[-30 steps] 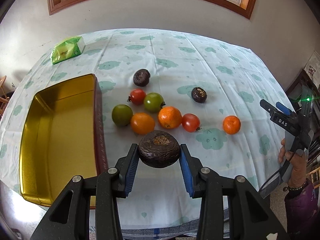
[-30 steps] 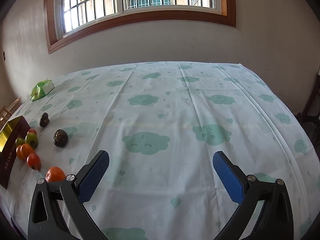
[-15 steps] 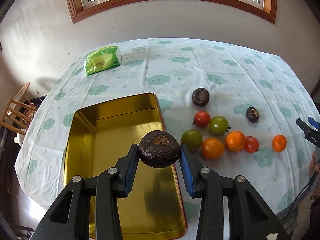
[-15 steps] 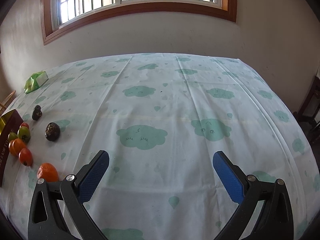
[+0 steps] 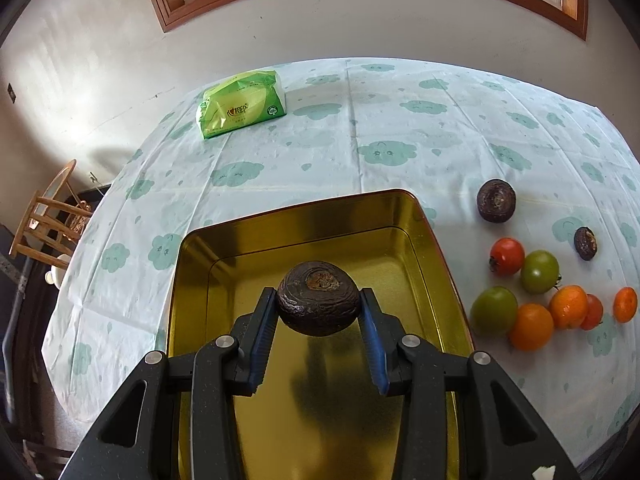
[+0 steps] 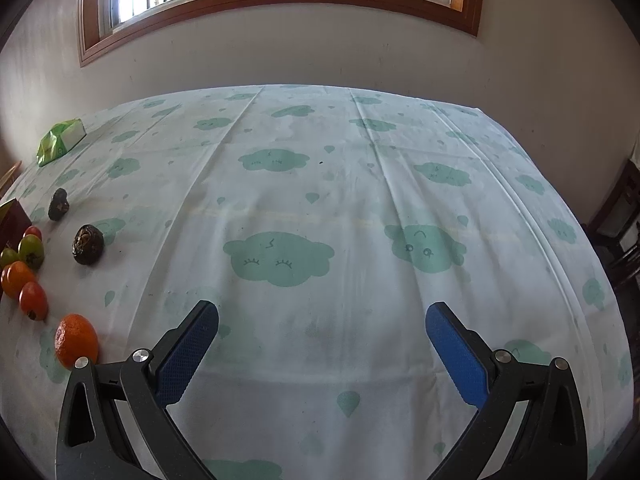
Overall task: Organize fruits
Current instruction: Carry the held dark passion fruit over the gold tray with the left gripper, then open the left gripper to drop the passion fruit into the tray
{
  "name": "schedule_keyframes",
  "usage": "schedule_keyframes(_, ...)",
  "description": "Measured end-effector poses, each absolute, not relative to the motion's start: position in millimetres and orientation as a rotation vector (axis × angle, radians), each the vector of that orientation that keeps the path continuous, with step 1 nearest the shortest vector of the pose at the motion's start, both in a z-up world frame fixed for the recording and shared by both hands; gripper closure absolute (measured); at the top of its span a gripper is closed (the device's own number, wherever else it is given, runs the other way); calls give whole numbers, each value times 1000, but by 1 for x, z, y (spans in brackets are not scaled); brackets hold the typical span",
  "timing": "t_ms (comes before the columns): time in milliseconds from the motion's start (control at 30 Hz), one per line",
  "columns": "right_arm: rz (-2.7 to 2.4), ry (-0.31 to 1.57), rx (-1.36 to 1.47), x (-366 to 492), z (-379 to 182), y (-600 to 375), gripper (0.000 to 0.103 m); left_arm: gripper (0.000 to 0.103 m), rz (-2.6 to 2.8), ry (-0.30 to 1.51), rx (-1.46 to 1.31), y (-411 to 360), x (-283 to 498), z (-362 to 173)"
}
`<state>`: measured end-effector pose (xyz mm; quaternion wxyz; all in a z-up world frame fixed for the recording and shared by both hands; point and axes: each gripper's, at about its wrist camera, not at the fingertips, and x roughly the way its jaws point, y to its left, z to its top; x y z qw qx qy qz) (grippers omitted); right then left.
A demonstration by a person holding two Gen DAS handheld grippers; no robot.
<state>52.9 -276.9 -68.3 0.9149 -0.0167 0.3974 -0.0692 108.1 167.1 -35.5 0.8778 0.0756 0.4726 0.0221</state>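
Tissue pack [image 5: 243,103] far back, loose fruit right of gold tin [image 5: 192,280]. Left tongs [image 5: 318,312] clamp dark wrinkled fruit [image 5: 318,298] above tin (nothing blocking); right tongs [image 6: 322,344] wide, empty.

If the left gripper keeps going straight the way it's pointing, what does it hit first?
Most likely the gold floor of the tin tray. The left gripper, shut on the dark wrinkled fruit, points down into it, and nothing else shows in that line. How far above the tray it hangs is unclear.
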Motion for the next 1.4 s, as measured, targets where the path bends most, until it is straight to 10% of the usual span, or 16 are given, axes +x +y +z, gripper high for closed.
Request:
schedule_keyframes(800, -144, 885, -50, 61, -76, -271, 0, 62, 146, 1021, 181, 202, 156, -61)
schedule_keyframes(1167, -109, 797, -49, 49, -65, -272, 0, 38, 97, 875, 96, 183, 96, -9)
schedule_keyframes(1400, 125, 740, 2, 20, -53, -234, 20, 35, -82, 832, -11, 145, 20, 9)
